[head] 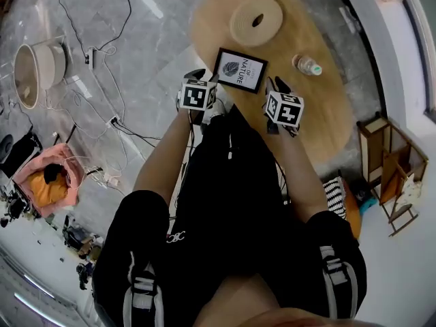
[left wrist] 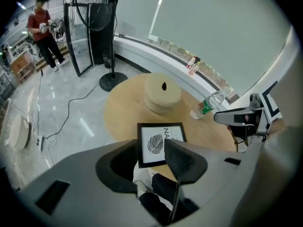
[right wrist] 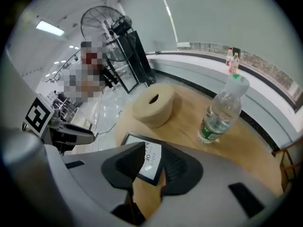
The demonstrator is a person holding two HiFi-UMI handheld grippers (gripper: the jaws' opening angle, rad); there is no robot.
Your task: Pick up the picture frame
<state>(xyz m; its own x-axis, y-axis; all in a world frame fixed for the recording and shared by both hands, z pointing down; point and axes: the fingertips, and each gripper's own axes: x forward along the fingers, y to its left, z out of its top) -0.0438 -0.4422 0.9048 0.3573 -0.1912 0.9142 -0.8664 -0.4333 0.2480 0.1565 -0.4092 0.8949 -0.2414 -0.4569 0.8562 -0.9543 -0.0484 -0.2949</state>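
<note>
1. Table (head: 327, 114): oval, light wood top, and carries every item below.
2. Person (head: 231, 203): black clothing, standing at the table's near edge, with one gripper in each hand.
3. Ring (head: 242, 33): beige, thick and round with a small centre hole. It lies flat toward the far end of the table, well apart from both grippers.
4. Picture frame (head: 240, 71): black border around a white print with a leaf motif and lettering. It lies flat on the table near the near-left edge, nearer than the ring, left of the bottle and between the two grippers.
5. Left gripper (left wrist: 152, 150): at the frame's near-left corner. The jaws stand apart, and that corner of the frame shows in the gap between them. Whether either jaw touches the frame cannot be told.
6. Right gripper (right wrist: 154, 157): at the frame's near-right side. The jaws stand apart, with the frame's near-right corner showing in the gap. Contact cannot be told here either.
7. Bottle (head: 306, 65): clear plastic with a green label. It stands upright on the table to the right of the frame, apart from it.
</note>
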